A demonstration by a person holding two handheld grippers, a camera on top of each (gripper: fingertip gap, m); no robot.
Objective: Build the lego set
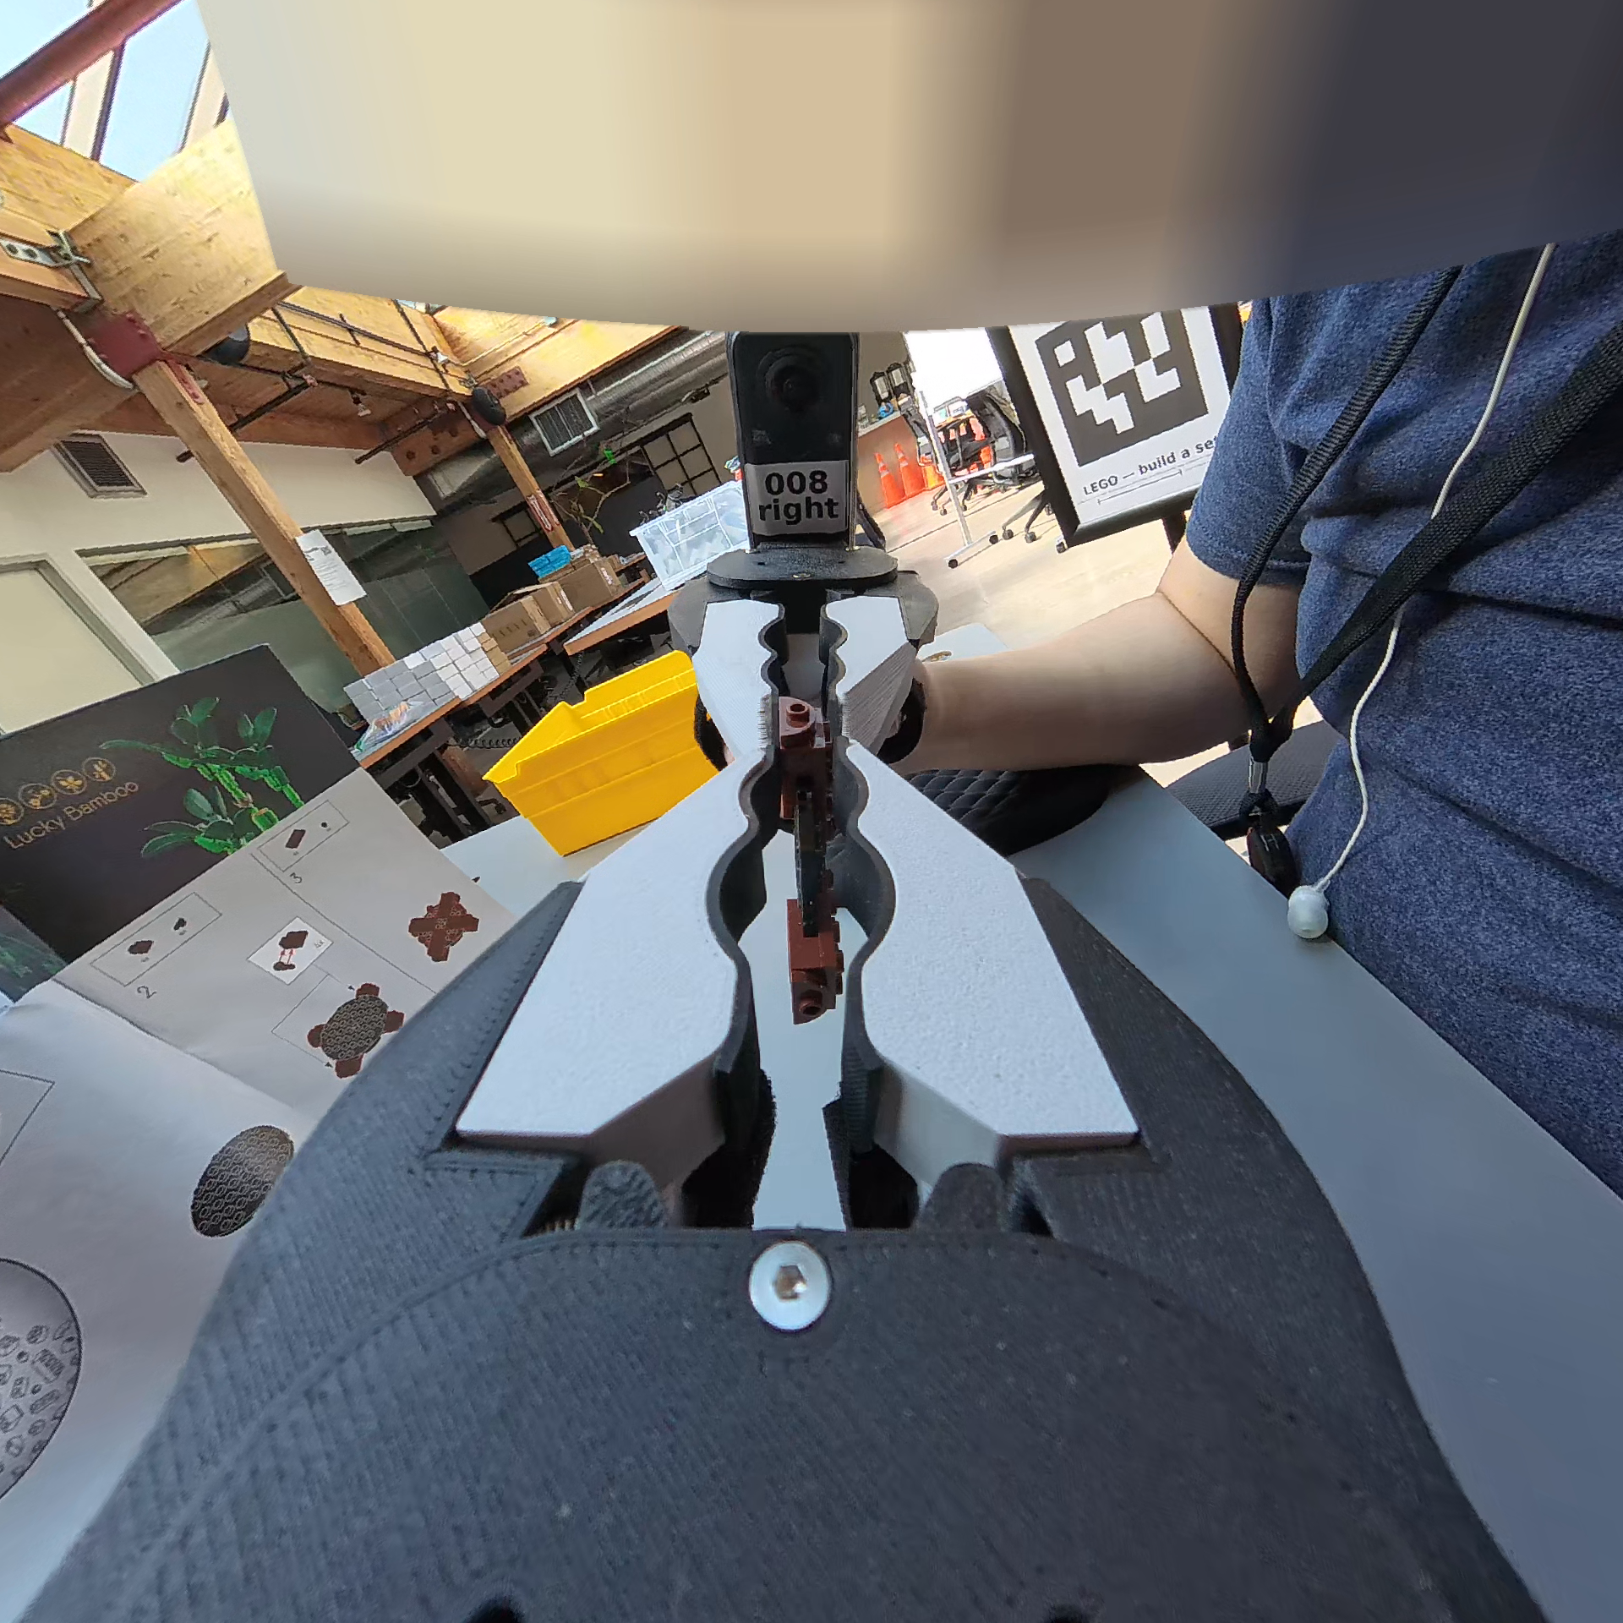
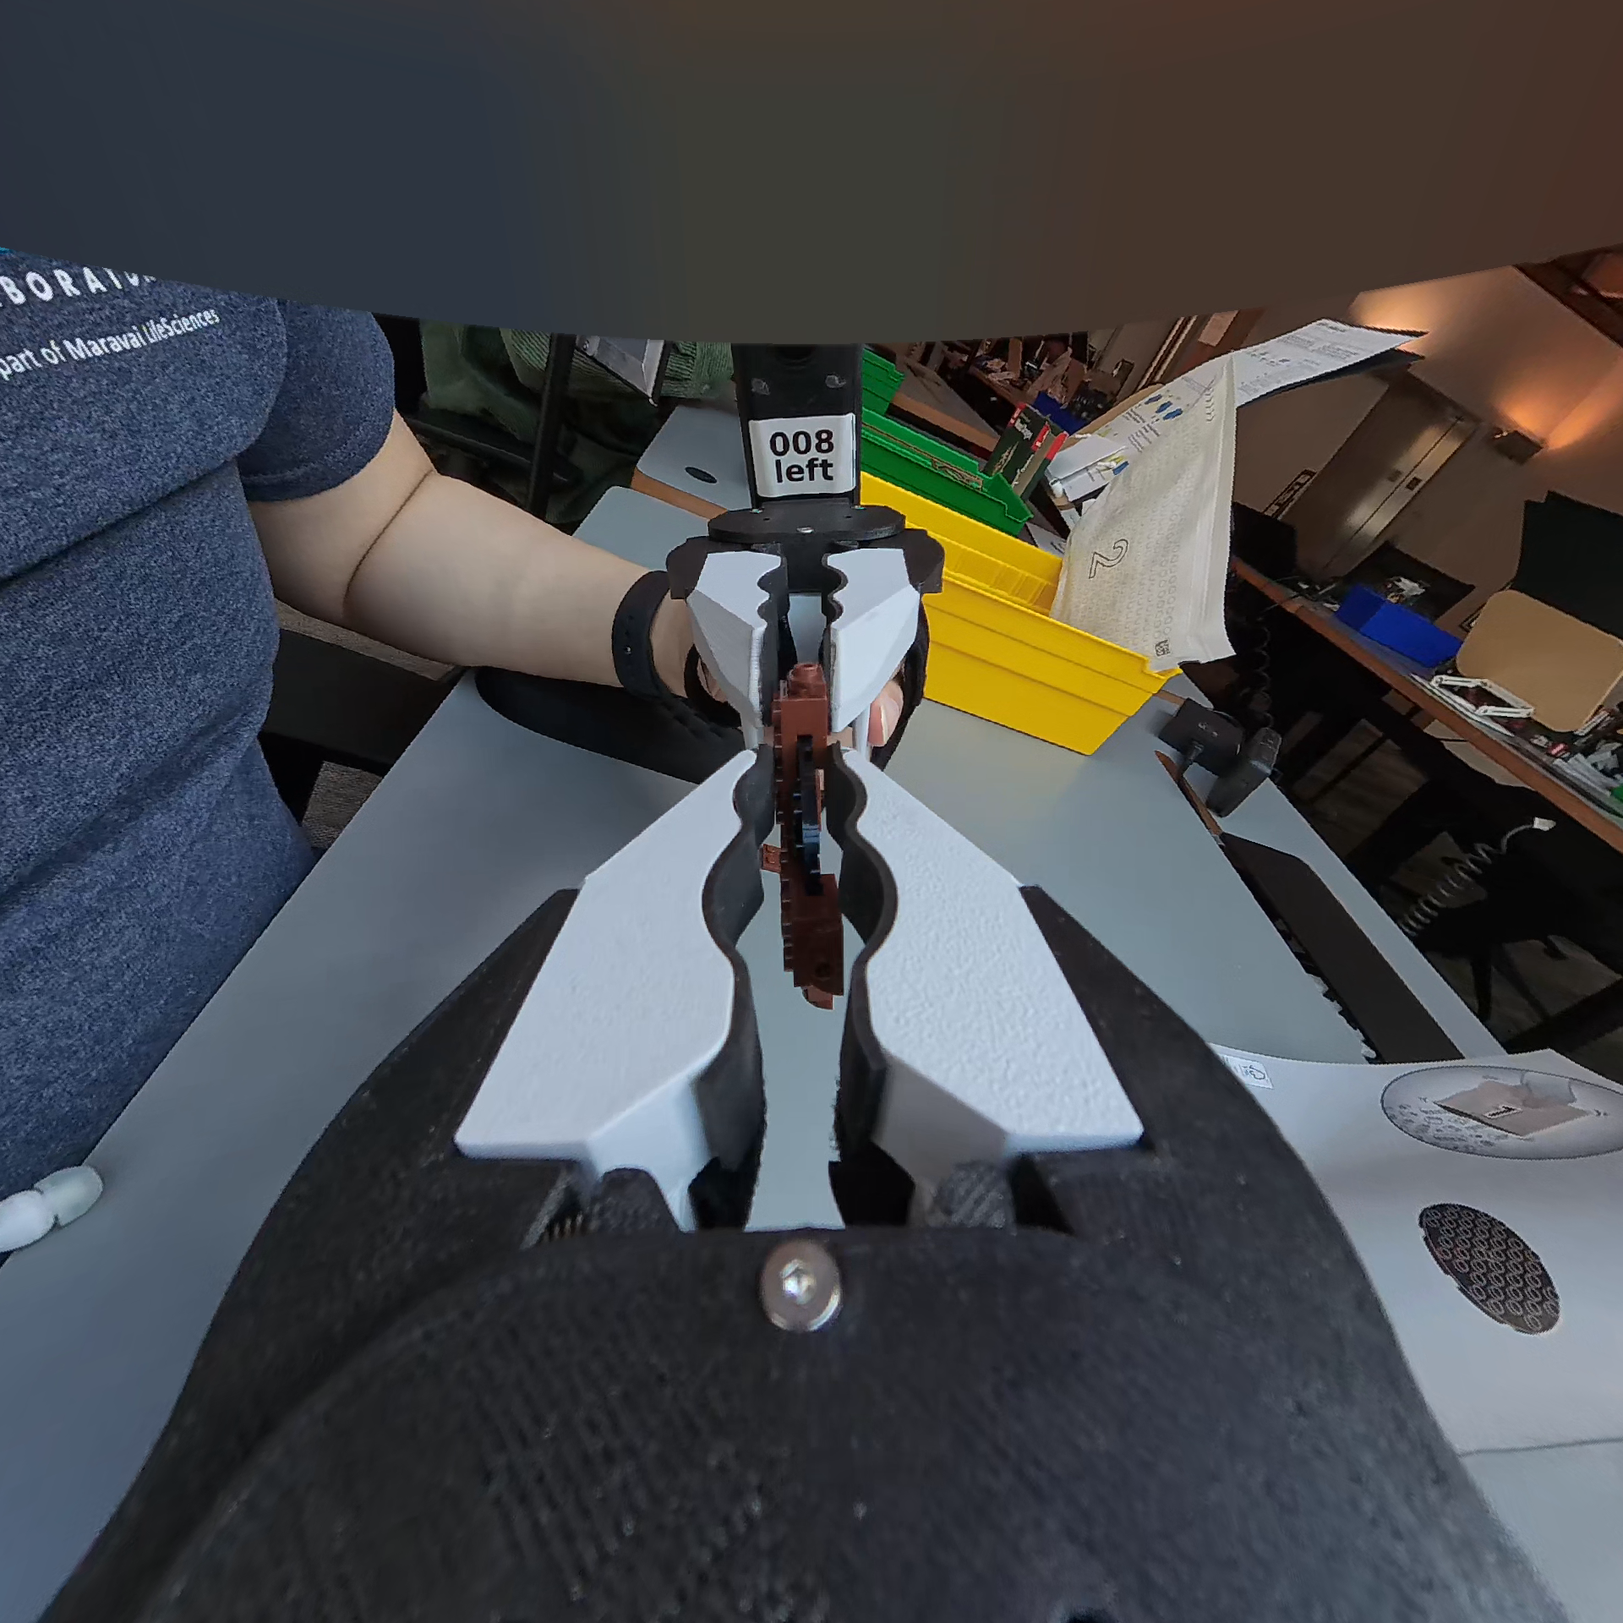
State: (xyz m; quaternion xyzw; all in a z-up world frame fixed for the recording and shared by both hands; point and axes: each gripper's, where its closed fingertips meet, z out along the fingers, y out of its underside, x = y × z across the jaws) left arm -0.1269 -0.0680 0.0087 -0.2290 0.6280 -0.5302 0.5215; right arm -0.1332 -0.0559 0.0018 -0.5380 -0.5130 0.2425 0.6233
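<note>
You hold the two grippers nose to nose above the grey table (image 2: 1098, 834), and the small brown and black lego assembly (image 1: 810, 865) is caught between them, in the air. The left gripper (image 1: 804, 790) is closed on its near part, and the right gripper (image 2: 804, 786) is closed on the other part. In my judgement you are at the step of pressing two sub-parts together, as the open instruction booklet (image 1: 263, 948) beside the left gripper shows. The next move calls for a straight, steady push along the common line, without twisting. The yellow bin (image 1: 606, 755) stands behind.
</note>
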